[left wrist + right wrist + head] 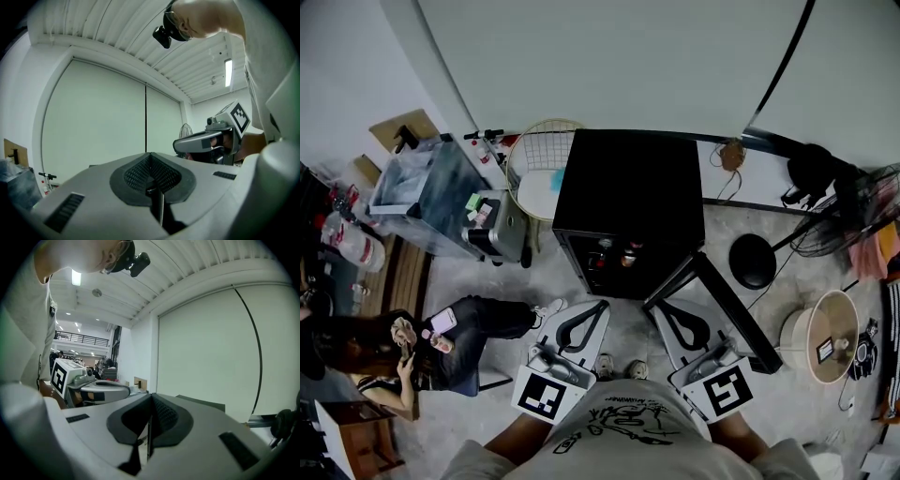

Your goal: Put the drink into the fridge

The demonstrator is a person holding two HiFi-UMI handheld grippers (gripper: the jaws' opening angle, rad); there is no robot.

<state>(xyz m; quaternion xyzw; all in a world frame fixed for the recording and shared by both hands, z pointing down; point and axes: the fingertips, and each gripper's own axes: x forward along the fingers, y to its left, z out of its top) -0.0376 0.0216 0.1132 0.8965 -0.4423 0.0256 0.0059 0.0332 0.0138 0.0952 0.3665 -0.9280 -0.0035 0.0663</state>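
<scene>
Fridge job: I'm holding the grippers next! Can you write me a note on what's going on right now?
Grippers: the left gripper and the right gripper are both shut and empty, held in front of the fridge.
Things: the black mini fridge sits on the floor ahead, with its door swung open to the right. Drinks stand on the shelf inside.
Done: the drink looks to be in, since neither gripper holds one.
Left: probably just pushing the door closed.

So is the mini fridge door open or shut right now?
Open: the mini fridge door stands swung out at the right, and bottles show inside the dark interior.
</scene>
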